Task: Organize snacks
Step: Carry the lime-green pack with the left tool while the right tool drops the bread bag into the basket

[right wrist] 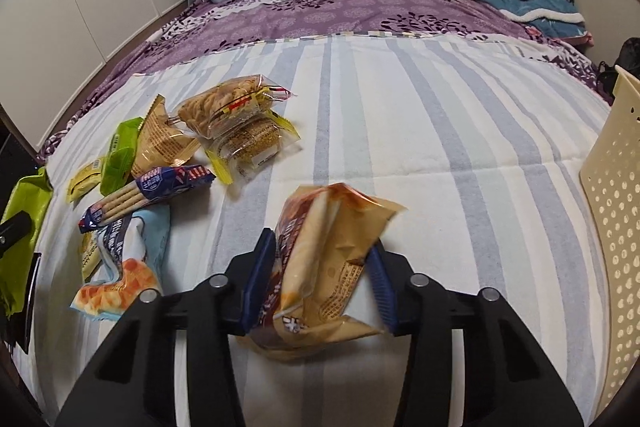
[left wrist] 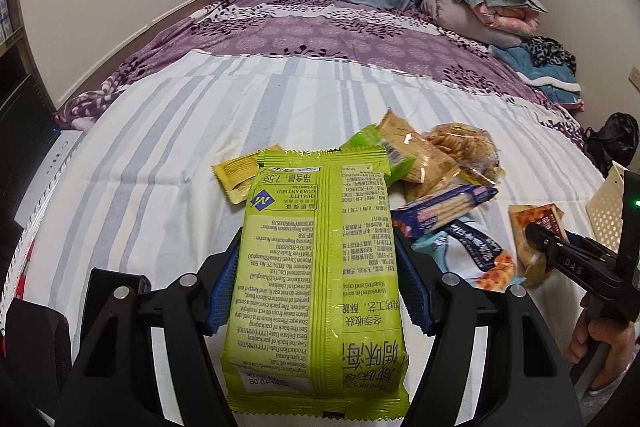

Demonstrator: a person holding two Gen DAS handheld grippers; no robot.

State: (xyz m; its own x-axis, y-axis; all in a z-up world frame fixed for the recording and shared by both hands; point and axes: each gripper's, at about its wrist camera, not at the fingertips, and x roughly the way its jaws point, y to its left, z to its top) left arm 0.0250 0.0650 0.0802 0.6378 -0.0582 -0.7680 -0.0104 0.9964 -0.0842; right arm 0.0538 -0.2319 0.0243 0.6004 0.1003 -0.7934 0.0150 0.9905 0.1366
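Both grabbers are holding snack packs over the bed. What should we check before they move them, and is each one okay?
1. Left gripper pinches the green seaweed pack on both sides: ok.
2. Right gripper has closed on the tan cracker pack: ok.
3. Cracker pack looks crumpled and tilted between the pads, so a firm hold: cannot tell.
4. Cream perforated basket within view on the right: ok.
5. Room inside the basket: cannot tell.
6. Other snacks left on the striped sheet: not ok, sorting unfinished.
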